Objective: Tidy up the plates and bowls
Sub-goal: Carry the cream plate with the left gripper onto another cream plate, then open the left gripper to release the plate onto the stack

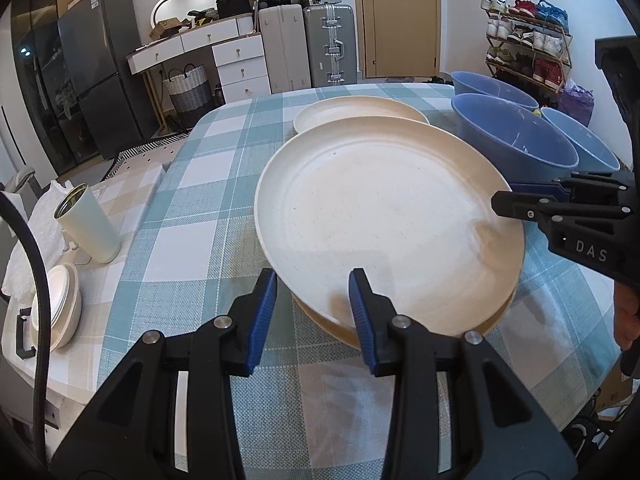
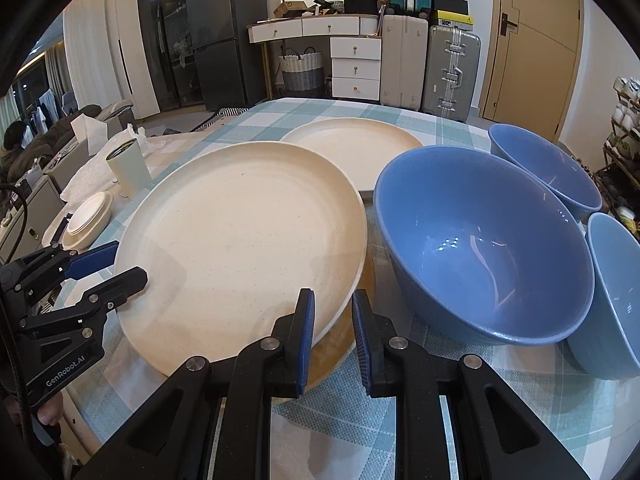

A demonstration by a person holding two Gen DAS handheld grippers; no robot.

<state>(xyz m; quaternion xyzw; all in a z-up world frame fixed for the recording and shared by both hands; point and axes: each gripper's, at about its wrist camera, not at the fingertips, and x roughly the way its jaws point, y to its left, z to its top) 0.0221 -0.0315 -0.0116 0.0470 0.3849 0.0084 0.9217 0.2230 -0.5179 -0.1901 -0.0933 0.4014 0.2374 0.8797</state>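
Observation:
A large cream plate (image 1: pixel 384 216) (image 2: pixel 240 248) hangs tilted just over a second cream plate (image 1: pixel 340 330) (image 2: pixel 334 354) on the checked tablecloth. My left gripper (image 1: pixel 314 280) (image 2: pixel 130 260) is shut on its near-left rim. My right gripper (image 2: pixel 333 296) (image 1: pixel 506 196) is shut on the opposite rim. A third cream plate (image 1: pixel 360 114) (image 2: pixel 352 148) lies flat behind them. Three blue bowls stand to the right: a big one (image 1: pixel 516 140) (image 2: pixel 484 252), one farther back (image 1: pixel 492 86) (image 2: pixel 544 164) and one at the far right (image 1: pixel 580 140) (image 2: pixel 616 300).
The table (image 1: pixel 208 208) carries a teal and white checked cloth. On a lower side table to its left stand a white tumbler (image 1: pixel 88 224) (image 2: pixel 128 172) and a stack of small white dishes (image 1: pixel 60 304) (image 2: pixel 88 216). Suitcases, drawers and a shoe rack (image 1: pixel 528 44) line the far wall.

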